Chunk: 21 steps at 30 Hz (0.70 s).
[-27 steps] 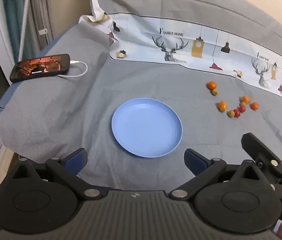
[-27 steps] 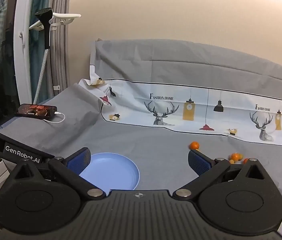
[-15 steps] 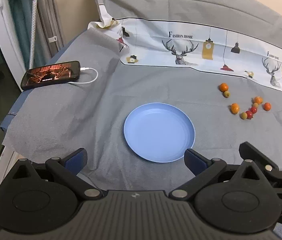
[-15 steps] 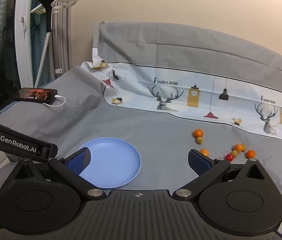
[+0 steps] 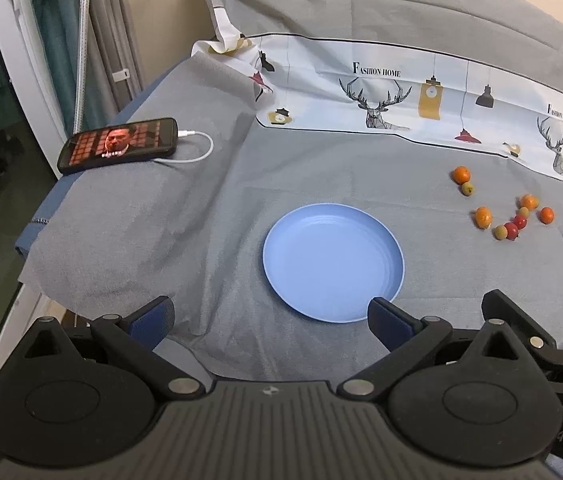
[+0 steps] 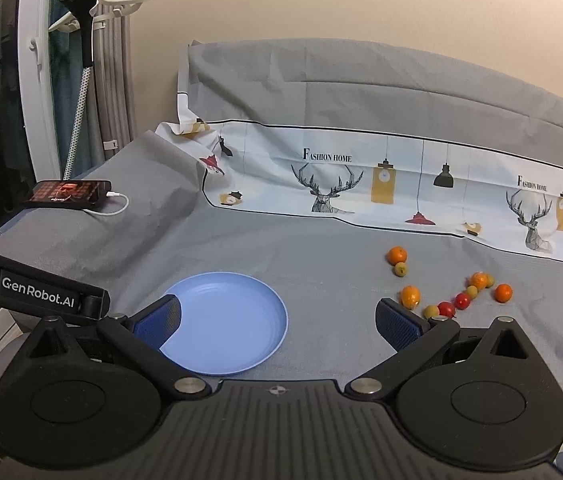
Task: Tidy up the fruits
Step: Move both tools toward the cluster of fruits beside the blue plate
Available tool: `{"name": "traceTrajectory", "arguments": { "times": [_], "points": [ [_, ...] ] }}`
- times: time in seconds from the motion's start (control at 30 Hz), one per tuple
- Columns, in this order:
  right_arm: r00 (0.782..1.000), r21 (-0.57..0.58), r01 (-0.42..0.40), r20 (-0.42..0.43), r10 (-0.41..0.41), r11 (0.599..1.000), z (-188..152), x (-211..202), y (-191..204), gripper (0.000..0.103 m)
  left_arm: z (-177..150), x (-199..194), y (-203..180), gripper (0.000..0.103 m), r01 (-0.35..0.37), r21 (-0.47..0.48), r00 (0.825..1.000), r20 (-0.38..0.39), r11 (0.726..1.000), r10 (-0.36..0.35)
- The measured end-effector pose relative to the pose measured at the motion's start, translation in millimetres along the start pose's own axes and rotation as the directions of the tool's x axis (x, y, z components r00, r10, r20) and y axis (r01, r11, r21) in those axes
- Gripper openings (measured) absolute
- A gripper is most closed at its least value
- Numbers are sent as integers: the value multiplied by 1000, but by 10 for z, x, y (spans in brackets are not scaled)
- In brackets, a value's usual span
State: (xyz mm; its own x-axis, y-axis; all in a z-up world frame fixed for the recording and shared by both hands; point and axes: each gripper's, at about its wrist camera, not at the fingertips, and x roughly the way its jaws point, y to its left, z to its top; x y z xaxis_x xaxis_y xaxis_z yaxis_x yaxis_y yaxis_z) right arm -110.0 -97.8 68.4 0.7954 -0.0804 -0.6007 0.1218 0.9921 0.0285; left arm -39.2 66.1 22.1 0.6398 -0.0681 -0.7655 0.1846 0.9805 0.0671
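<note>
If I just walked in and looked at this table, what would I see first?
You'd spot the round blue plate first, sitting with nothing on it in the middle of the grey cloth. Next come the little orange, red and yellowish fruits scattered to its right. Far off at the left edge lies a phone with its screen glowing and a white cable plugged in.

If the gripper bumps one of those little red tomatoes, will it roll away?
Probably: the red tomato looks round and smooth, so a nudge could roll it. The gray cloth may slow it. It looks small and soft, so squeeze gently.
</note>
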Motion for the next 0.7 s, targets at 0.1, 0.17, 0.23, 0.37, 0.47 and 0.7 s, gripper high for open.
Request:
{"name": "traceTrajectory", "arguments": {
  "times": [0.1, 0.17, 0.23, 0.37, 0.47, 0.7],
  "points": [
    [1000, 6, -3, 8, 3, 1000, 11, -5, -8, 103, -2, 2, -4, 103, -2, -1, 1000, 0, 1000, 2],
    [1000, 1, 3, 8, -3, 1000, 1, -4, -1, 103, -5, 7, -5, 103, -6, 5, 1000, 2, 1000, 6],
    [1000, 1, 4, -4, -4, 1000, -2, -1, 4, 103, -6, 11, -5, 103, -8, 8, 1000, 4, 1000, 8],
    [1000, 1, 1, -9, -1, 1000, 15, 3, -19, 103, -18, 16, -17, 103, -15, 17, 1000, 4, 1000, 15],
    [1000, 2, 0, -15, 0, 1000, 16, 14, -25, 103, -19, 6, -43, 103, -24, 22, 1000, 6, 999, 24],
    [1000, 5, -2, -15, 2, 1000, -3, 28, -33, 103, -22, 22, -60, 103, -30, 29, 1000, -2, 999, 30]
  ]
}}
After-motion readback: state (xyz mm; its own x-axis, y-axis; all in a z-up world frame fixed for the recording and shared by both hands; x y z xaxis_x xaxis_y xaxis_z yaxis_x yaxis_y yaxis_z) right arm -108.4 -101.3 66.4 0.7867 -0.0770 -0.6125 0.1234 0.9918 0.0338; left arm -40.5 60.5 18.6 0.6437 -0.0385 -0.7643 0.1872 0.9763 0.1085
